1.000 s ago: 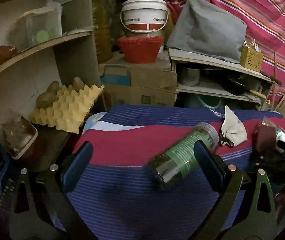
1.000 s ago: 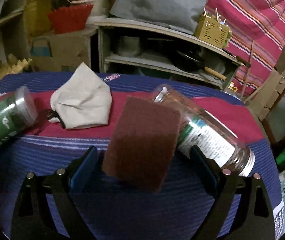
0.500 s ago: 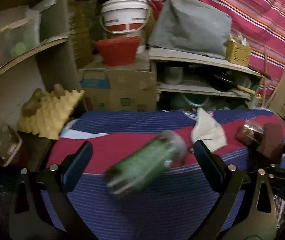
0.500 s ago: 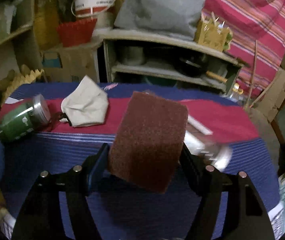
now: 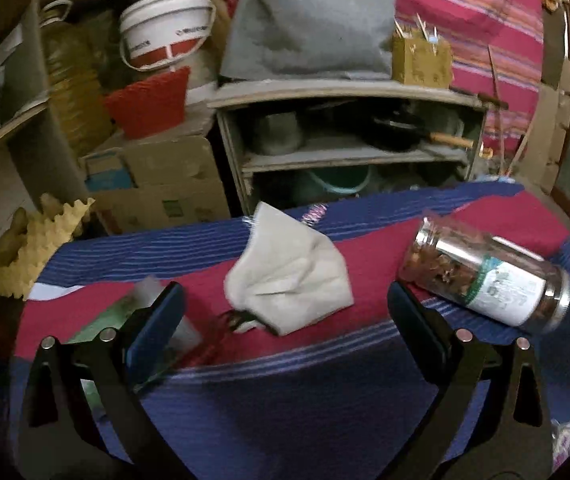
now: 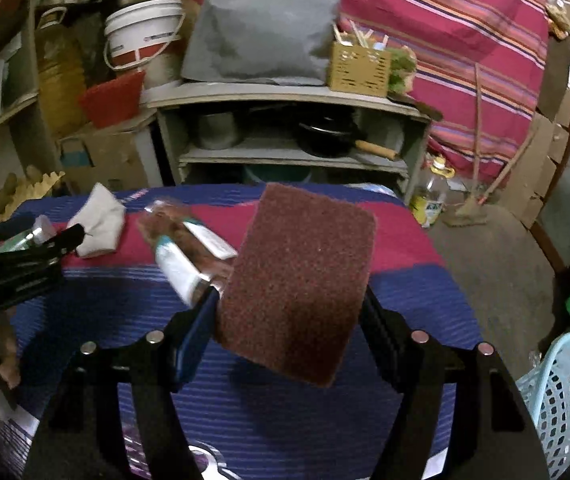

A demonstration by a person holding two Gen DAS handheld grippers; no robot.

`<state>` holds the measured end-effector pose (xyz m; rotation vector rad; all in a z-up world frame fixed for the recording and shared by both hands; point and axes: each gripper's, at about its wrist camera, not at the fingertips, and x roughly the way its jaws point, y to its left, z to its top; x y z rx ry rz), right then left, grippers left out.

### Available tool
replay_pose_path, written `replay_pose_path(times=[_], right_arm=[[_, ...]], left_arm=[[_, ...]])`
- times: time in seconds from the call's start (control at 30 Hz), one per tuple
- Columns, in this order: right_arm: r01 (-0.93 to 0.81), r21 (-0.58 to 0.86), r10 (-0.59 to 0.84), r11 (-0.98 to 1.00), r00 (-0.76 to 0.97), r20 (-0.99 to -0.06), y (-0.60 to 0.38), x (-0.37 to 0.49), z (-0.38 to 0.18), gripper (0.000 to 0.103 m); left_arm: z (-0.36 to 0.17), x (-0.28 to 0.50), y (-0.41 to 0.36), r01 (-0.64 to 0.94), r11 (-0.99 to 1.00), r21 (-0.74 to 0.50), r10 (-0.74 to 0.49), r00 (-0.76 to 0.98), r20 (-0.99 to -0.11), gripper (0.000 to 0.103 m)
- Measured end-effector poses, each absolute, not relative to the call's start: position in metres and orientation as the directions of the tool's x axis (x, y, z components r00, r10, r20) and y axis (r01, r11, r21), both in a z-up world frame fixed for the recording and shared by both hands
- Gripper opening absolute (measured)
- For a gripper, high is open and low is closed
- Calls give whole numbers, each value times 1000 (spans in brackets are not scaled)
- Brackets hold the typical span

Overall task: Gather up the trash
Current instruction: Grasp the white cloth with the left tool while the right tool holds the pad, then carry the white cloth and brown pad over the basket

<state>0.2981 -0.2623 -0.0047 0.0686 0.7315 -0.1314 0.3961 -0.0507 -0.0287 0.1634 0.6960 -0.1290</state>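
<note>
Right gripper [image 6: 289,312]: jaws have just been closing and now pinch the pad [image 6: 299,284], a maroon scouring pad, across its short width near the lower end. The pad sticks up and forward, clear of the cloth [image 6: 325,420]. Looks light, rough and semi-stiff, since it holds shape with only a slight lean. It should not slip; the edge grip is fine, but a deeper bite would cut flop.

Left gripper [image 5: 285,320]: jaws spread wide, nothing between the pads. The mask [image 5: 289,276], a crumpled white face mask, lies on the red stripe just ahead, roughly centred. It is soft and near weightless, so it will bunch. Pinch the thick folded middle or the dark ear loop at its near edge.

The green jar [image 5: 125,312] sits just outside the left finger [image 5: 157,332], partly hidden. The clear jar [image 5: 485,276] lies on its side to the right of the mask, well apart from it. It is rigid, smooth and likely to roll; grab it across the body.

The basket [image 6: 565,400], light blue, stands on the floor off the table's right edge, probably the drop point.
</note>
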Motion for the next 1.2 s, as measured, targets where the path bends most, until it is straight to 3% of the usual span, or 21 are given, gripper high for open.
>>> replay_pose_path(times=[0.2,0.3,0.37,0.5,0.53,0.6,0.7,0.77,1.2], right_arm=[[177,53,-95,983,730,-676,-297,291,-17,69],[188,62,-97,980,730,-677,-308,289,-20,69],[196,75,-94,978,731,-676,-316,286,-22,69],[203,95,-86,975,730,-678,-325,277,-24,69],[203,98,-83,974,730,-679,-326,273,-24,69],[201,101,-81,974,733,-675,-328,265,-22,69],[200,101,-85,974,747,-659,-334,248,-14,69],[199,108,-83,974,757,-649,-337,236,-8,69],[220,107,-108,970,778,-619,-373,136,8,69]], left_arm=[[-42,426,-77,169,969,182,-4,743,-669,95],[-47,436,-78,167,970,179,4,720,-694,88],[-52,442,-73,164,974,153,-5,697,-717,77],[-60,448,-63,162,983,90,-38,656,-754,64],[-61,448,-64,165,982,91,-40,654,-756,55],[-62,445,-63,178,979,95,-45,651,-758,47],[-56,436,-58,182,980,75,-62,649,-758,22],[-46,423,-55,183,982,51,-83,653,-753,16],[19,257,-99,300,951,79,-186,755,-628,12]])
